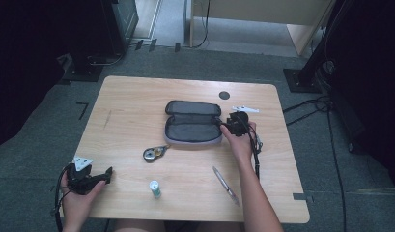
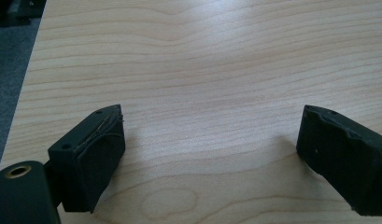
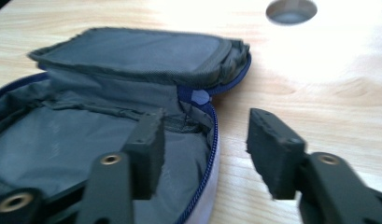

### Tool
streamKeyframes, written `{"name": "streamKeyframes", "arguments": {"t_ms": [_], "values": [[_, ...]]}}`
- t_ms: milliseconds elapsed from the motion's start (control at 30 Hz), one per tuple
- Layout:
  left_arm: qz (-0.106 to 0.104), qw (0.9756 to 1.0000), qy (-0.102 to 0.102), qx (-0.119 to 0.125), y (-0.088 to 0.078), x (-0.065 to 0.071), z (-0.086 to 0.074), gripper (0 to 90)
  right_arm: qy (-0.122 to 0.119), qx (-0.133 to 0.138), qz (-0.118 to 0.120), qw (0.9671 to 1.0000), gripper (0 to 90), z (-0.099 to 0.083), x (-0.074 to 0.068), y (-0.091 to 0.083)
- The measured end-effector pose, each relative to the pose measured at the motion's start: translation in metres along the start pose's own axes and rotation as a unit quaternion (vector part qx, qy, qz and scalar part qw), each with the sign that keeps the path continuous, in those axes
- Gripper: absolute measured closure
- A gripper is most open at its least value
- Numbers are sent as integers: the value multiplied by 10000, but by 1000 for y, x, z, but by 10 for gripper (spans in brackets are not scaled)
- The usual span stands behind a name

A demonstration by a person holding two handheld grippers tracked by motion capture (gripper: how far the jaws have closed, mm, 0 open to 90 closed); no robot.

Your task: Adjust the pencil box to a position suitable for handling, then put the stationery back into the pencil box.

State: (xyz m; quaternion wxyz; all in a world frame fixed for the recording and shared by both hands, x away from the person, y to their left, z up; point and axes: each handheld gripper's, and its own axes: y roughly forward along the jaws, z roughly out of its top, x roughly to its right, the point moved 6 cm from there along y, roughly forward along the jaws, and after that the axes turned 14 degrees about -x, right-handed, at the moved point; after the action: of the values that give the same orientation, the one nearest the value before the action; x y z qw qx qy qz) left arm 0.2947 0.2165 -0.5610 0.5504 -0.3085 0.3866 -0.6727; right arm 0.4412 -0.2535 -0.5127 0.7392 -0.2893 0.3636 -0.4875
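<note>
- Grey fabric lines the open zip-around pencil case (image 1: 192, 124), which lies flat near the middle of the pale wooden table (image 1: 137, 101), its lid folded back toward the far edge.
- Your right gripper (image 1: 228, 126) sits at the case's right end; in the right gripper view (image 3: 205, 144) its jaws stand partly apart, one over the lining, the other outside above bare wood, with the blue zip rim (image 3: 212, 140) between them and no pad pressing on it.
- Your left gripper (image 1: 108, 175) rests near the table's front left corner, well apart from the case; in the left gripper view (image 2: 209, 154) its jaws gape wide with bare wood between them.
- Round metal tape measure (image 1: 153, 153) lies just in front of the case.
- Small white-and-green tube (image 1: 155, 188) stands near the front edge, and a silver pen (image 1: 225, 185) lies to its right beside your right forearm.
</note>
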Motion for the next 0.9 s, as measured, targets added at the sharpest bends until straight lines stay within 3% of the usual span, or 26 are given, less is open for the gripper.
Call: {"name": "streamKeyframes", "arguments": {"t_ms": [100,233,300,433,667,900], "values": [[-1,10000,0,0,0,0,0,80,-142,54,78,9999,382,-5,-2,-16],[1,10000,1,-7,0,0,0,81,-415,28,-45,9991,315,-20,-3,-35],[-3,10000,-2,-6,0,0,0,80,-450,94,-104,9989,291,-28,0,-43],[-4,10000,-7,-2,0,0,0,80,-452,112,84,9989,296,-49,3,-57],[-5,10000,-10,-7,0,0,0,81,-530,96,325,9980,374,-89,1,-73],[-4,10000,-10,-8,0,0,0,81,-718,-111,395,9966,525,-123,-5,-76]]}}
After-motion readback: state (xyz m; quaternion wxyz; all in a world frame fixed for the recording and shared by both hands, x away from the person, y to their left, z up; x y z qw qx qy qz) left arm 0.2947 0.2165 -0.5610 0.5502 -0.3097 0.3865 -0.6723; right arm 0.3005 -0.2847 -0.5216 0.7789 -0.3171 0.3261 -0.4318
